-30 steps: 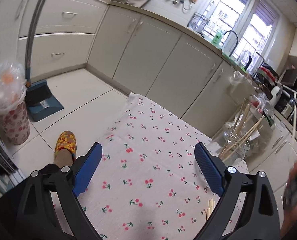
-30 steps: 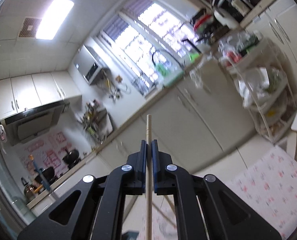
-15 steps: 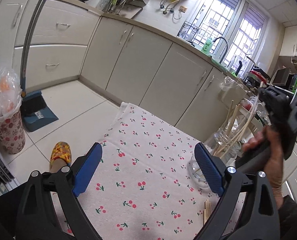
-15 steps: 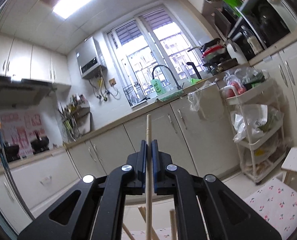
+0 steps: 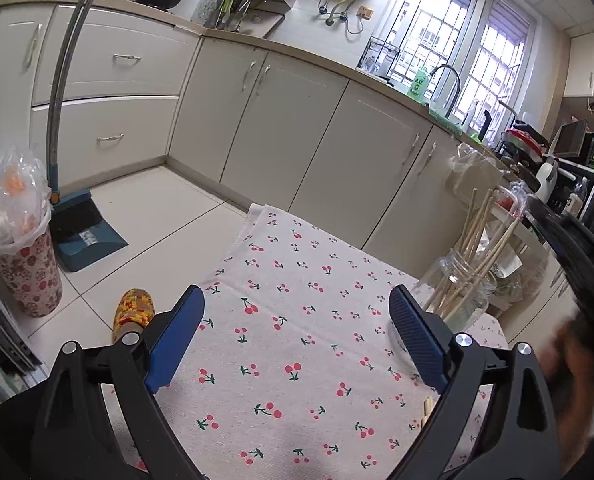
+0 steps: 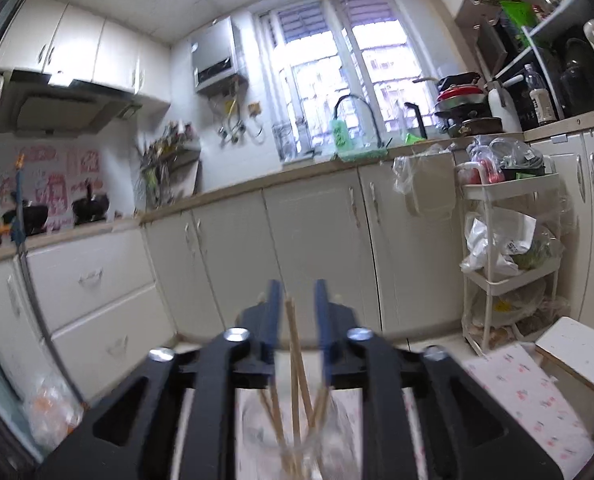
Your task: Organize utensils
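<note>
Right gripper (image 6: pixel 297 300) over clear glass jar (image 5: pixel 463 292).
I see its jaws opening, a thin wooden chopstick (image 6: pixel 293 344) loose between them; left gripper (image 5: pixel 297 328) spread wide, empty.

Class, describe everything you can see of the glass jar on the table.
The glass jar is clear, with a ribbed neck and an open mouth, and stands upright near the far right edge of the cherry-print tablecloth. Several pale wooden chopsticks stand in it, leaning outward past the rim. The right gripper hovers above it, jaws opening, with one chopstick between them.
</note>
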{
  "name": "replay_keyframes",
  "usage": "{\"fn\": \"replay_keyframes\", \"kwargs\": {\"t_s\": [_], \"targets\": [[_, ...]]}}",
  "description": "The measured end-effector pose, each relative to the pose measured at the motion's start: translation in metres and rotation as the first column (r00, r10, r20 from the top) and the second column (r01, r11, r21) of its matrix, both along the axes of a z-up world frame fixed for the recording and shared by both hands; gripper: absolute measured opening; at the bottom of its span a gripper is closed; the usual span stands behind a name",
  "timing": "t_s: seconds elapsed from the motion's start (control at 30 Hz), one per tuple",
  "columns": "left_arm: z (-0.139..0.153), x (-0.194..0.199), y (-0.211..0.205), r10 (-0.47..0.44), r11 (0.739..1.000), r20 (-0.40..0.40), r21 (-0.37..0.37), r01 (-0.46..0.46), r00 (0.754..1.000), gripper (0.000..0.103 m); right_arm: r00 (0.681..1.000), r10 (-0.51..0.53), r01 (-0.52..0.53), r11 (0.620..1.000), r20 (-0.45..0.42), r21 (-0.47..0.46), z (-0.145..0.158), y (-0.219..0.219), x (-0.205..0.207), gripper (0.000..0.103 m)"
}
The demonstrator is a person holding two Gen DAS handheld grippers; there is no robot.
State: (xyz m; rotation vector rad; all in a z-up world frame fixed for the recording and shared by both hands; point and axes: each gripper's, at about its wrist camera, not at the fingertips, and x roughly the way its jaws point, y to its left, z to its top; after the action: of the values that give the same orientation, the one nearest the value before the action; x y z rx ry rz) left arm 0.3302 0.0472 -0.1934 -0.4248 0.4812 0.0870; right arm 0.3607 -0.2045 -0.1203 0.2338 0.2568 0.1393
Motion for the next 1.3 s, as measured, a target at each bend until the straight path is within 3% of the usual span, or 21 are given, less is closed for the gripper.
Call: {"fn": "replay_keyframes", "kwargs": {"t_s": [0.13,0.23,0.4,0.73,1.1,1.3], "targets": [[-0.001,0.001,-0.003,0.002,1.000,-0.011,0.021,-0.001,1.000,0.090,0.974,0.067,-0.063,0.998,-0.218,0.026,-0.017,-0.012,-0.036,0.029],[-0.002,0.003,-0.005,-0.014,0.999,-0.035,0.034,0.015,0.999,0.090,0.878,0.142,-0.137,0.990,-0.457,0.046,-0.055,-0.011,-0.059,0.026],[-0.003,-0.007,-0.011,-0.081,0.995,-0.106,0.041,0.086,0.991,0.090,0.754,0.218,-0.206,0.974,-0.620,0.092,-0.099,-0.002,-0.083,0.017],[-0.003,-0.027,-0.020,-0.137,0.988,-0.203,0.047,0.150,0.969,0.090,0.726,0.162,-0.249,0.968,-0.669,-0.035,-0.112,0.020,-0.069,0.015],[-0.020,-0.020,-0.076,-0.260,0.938,-0.359,0.124,0.322,0.896,0.090,0.705,0.157,-0.293,0.952,-0.691,-0.083,-0.114,0.018,-0.057,0.012],[-0.027,-0.013,-0.095,-0.284,0.911,-0.416,0.163,0.378,0.864,0.090,0.690,0.121,-0.267,0.959,-0.714,-0.096,-0.112,-0.018,-0.066,0.008]]}}
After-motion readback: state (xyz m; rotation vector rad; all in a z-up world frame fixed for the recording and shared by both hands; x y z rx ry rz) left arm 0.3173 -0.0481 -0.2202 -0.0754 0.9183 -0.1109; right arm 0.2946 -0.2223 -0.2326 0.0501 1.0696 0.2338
